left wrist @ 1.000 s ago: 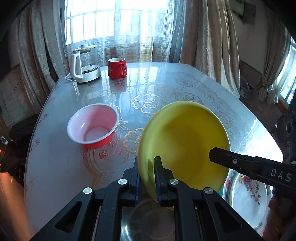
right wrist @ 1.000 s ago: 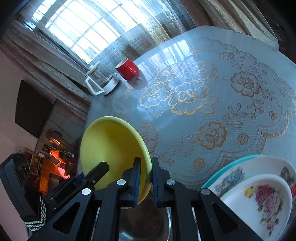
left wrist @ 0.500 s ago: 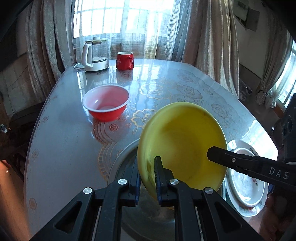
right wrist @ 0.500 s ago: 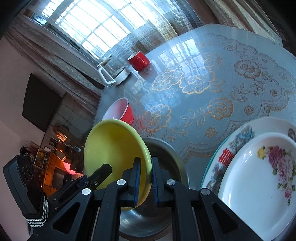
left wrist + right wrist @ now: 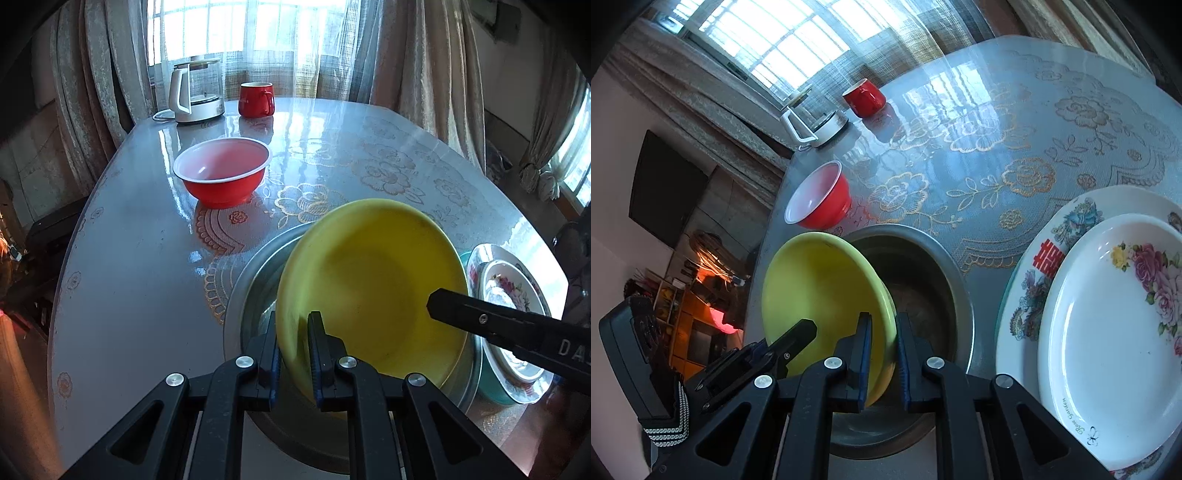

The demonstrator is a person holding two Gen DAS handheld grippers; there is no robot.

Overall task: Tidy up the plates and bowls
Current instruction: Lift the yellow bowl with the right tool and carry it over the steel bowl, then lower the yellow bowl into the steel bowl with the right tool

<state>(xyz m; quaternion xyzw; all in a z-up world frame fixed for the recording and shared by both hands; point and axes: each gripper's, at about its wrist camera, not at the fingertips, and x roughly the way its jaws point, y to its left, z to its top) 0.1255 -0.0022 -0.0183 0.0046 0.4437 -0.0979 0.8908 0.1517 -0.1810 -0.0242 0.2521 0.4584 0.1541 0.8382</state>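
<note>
Both grippers hold one yellow bowl (image 5: pixel 373 280) by opposite sides of its rim. My left gripper (image 5: pixel 293 354) is shut on its near-left rim. My right gripper (image 5: pixel 882 354) is shut on its other rim; the bowl (image 5: pixel 820 288) shows there too. The bowl is tilted and sits partly inside a steel bowl (image 5: pixel 251 291), also in the right wrist view (image 5: pixel 923 280). A red bowl with a white inside (image 5: pixel 221 170) stands further back (image 5: pixel 818 201). Two stacked flowered plates (image 5: pixel 1108 317) lie to the right (image 5: pixel 513 291).
A red mug (image 5: pixel 255 99) and a white kettle (image 5: pixel 194 94) stand at the table's far edge by the curtained window. The table (image 5: pixel 140 236) has a glossy floral cover. A dark cabinet and floor lie off its left edge.
Both grippers have lowered the yellow bowl toward the near side of the table, into the steel bowl. The red bowl and plates have not moved.
</note>
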